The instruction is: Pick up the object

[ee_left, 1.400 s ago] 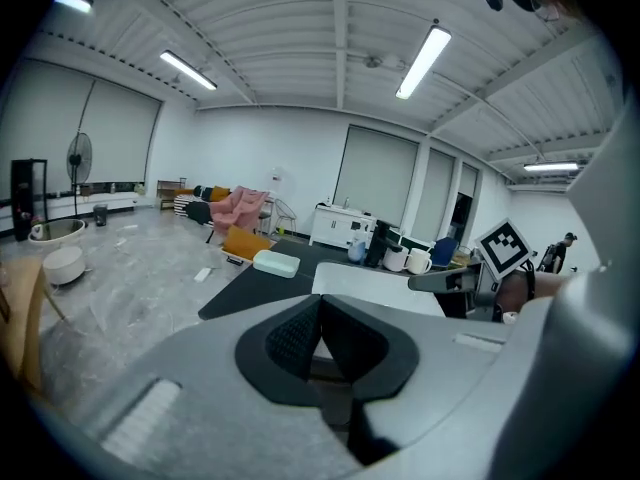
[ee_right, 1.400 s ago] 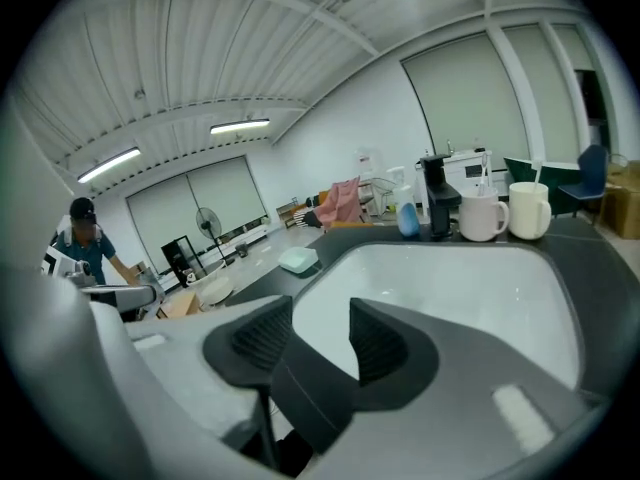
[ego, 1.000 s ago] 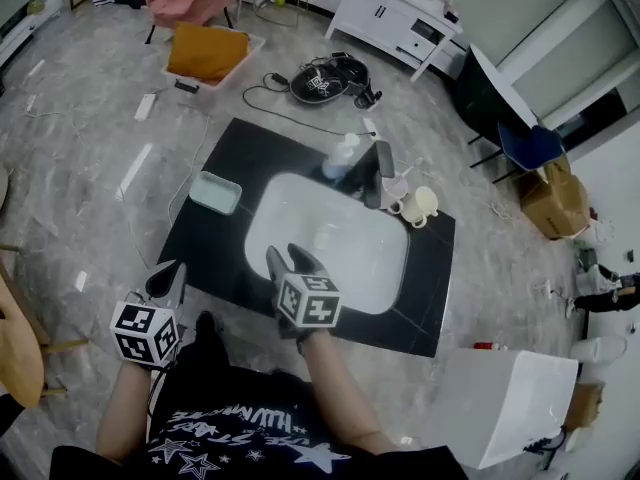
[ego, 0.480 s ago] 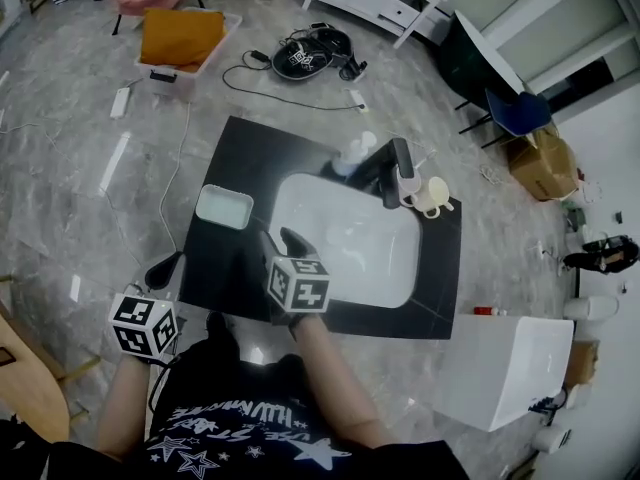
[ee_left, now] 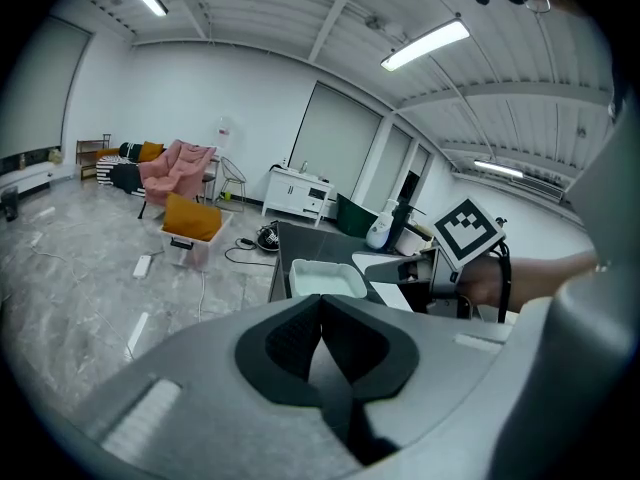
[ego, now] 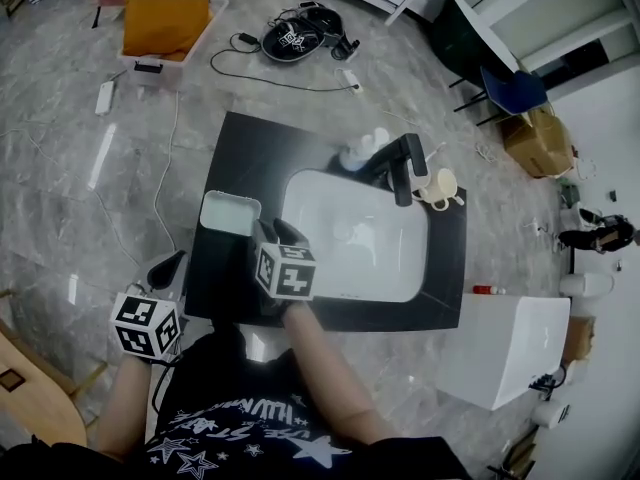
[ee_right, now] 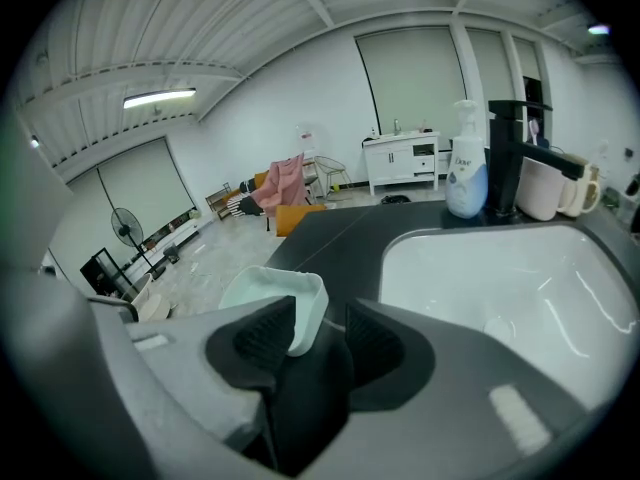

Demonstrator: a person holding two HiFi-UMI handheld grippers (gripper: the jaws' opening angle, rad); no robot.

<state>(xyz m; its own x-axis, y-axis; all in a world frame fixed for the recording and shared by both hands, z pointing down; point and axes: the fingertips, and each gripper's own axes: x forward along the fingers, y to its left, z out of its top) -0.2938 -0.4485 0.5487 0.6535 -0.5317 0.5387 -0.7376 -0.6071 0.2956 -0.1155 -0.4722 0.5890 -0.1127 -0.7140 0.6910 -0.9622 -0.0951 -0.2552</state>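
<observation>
A small white tray [ego: 230,211] lies on the black countertop [ego: 240,153], left of the sink. My right gripper [ego: 270,232] reaches it from the near side. In the right gripper view the near corner of the tray [ee_right: 268,301] lies between the jaws of the right gripper [ee_right: 318,314], which are closing; the pads do not press on it. My left gripper [ego: 166,268] hangs off the counter's near left edge, away from the tray. Its jaws meet in the left gripper view [ee_left: 321,308], with nothing between them.
The white sink [ego: 400,263] fills the counter's middle. Behind it stand a black faucet [ego: 405,158], a soap bottle [ego: 360,148] and a cream cup [ego: 441,186]. A white box [ego: 500,353] sits on the floor at the right; cables and an orange cushion [ego: 165,23] lie beyond.
My right gripper has moved left, from over the sink's front rim to the white tray. The left gripper has stayed near the counter's left edge.
</observation>
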